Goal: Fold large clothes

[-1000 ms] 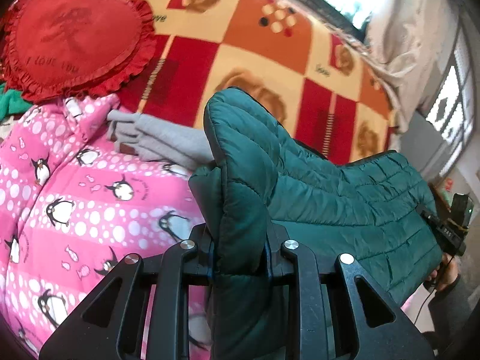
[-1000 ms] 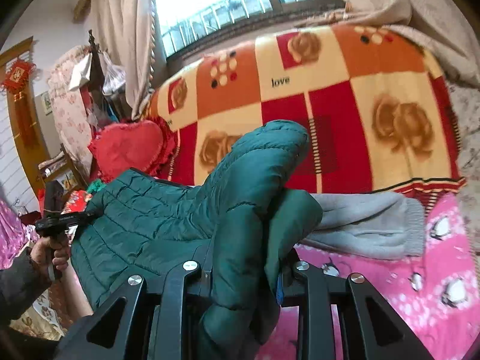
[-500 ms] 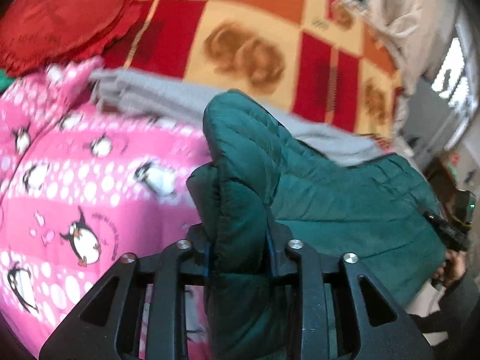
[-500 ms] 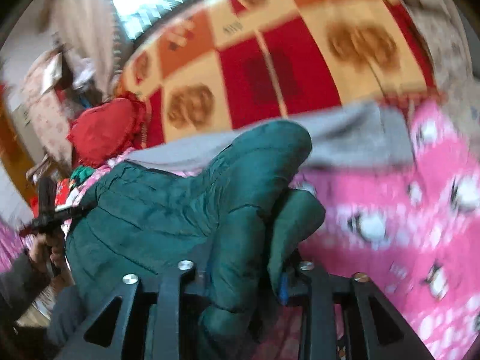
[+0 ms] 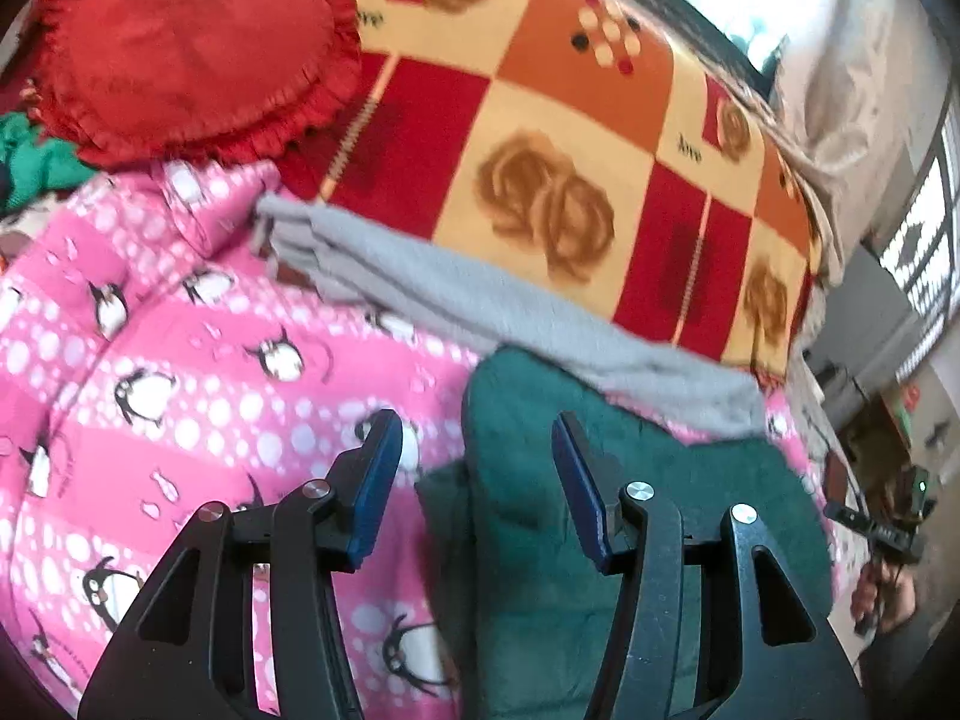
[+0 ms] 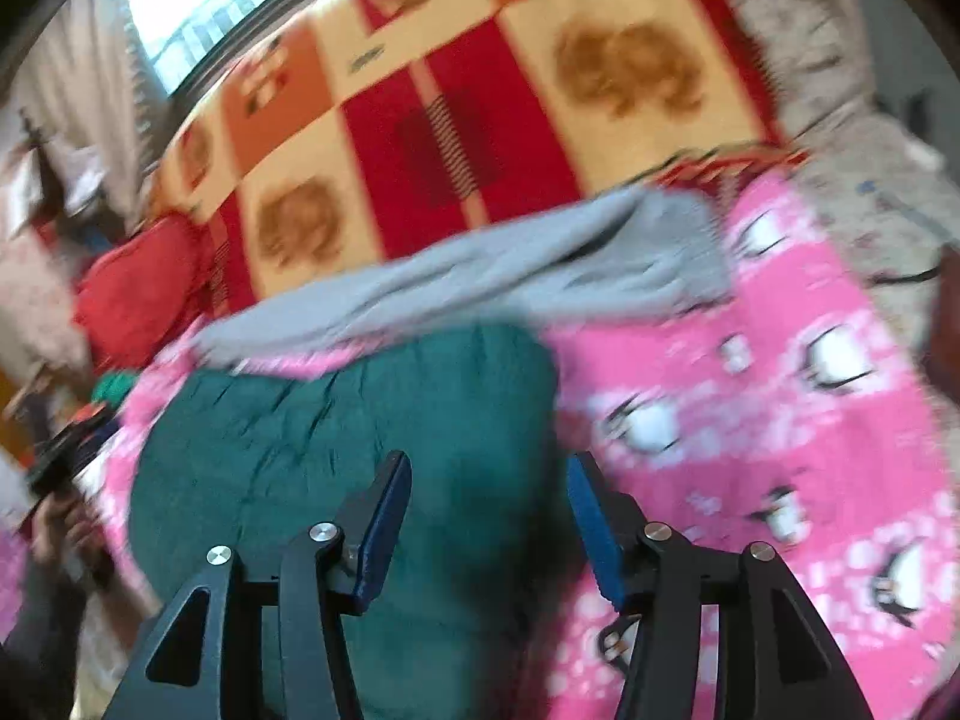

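Now both tools have just been letting go: the left gripper (image 5: 474, 450) has its blue-padded jaws spread apart, having opened up within this last moment, and the dark green quilted puffer jacket (image 5: 630, 516) sits loose in the gap, its folded edge rising between the pads with neither pad pressing on it. Same story on the other side, where the right gripper (image 6: 489, 489) has also just been opening, jaws parted, with the jacket's rounded corner (image 6: 360, 420) lying beneath and between them, free of the pads. The jacket is down flat on the pink fleece blanket printed with penguins and white dots (image 5: 180, 396), stretched from one tool across to the other. Just beyond its far edge lies a folded grey knit garment (image 5: 480, 300), close against the jacket's top hem. Behind that spreads a checked red, orange and cream blanket with brown rose motifs (image 5: 540, 120), and up at the left sits a red heart-shaped frilled cushion (image 5: 186, 54). Out at the edge of the left view the person's right hand (image 5: 882, 594) grips the other tool's handle; in the right view the left hand (image 6: 60, 516) shows likewise, blurred.
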Available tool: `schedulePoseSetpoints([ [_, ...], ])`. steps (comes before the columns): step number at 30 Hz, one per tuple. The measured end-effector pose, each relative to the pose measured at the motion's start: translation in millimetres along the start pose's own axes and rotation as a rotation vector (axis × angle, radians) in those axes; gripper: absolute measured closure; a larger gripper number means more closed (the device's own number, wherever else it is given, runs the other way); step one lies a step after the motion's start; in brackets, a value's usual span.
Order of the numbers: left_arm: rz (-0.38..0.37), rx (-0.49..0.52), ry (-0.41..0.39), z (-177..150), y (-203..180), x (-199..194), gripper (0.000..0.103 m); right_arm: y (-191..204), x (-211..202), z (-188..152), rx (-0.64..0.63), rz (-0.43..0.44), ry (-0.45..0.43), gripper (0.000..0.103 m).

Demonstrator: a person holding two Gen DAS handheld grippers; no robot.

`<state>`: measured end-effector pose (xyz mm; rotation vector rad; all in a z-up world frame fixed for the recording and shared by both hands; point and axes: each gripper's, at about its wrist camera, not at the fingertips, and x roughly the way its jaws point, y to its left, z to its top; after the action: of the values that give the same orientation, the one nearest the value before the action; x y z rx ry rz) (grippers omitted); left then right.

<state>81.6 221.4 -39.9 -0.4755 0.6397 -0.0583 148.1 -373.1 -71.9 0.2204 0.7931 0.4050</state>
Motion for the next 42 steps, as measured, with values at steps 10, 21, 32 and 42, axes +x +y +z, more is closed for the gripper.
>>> schedulePoseSetpoints([
  [10,0.044,0.171,0.23,-43.0,-77.9,75.2,0.044,88.9,75.6,-36.5,-0.224,-0.106,0.2,0.04],
  [21,0.105,0.289,0.154,-62.7,-117.5,-0.8,0.012,137.9,-40.3,-62.5,-0.262,-0.137,-0.097,0.033],
  [32,0.16,0.361,0.028,-123.0,-184.0,-81.1,0.012,161.8,-120.6,-127.8,-0.144,-0.205,-0.188,0.014],
  [42,0.125,0.27,-0.017,-147.5,-194.0,-147.6,0.012,197.1,-155.3,-169.7,-0.254,-0.257,-0.157,0.014],
])
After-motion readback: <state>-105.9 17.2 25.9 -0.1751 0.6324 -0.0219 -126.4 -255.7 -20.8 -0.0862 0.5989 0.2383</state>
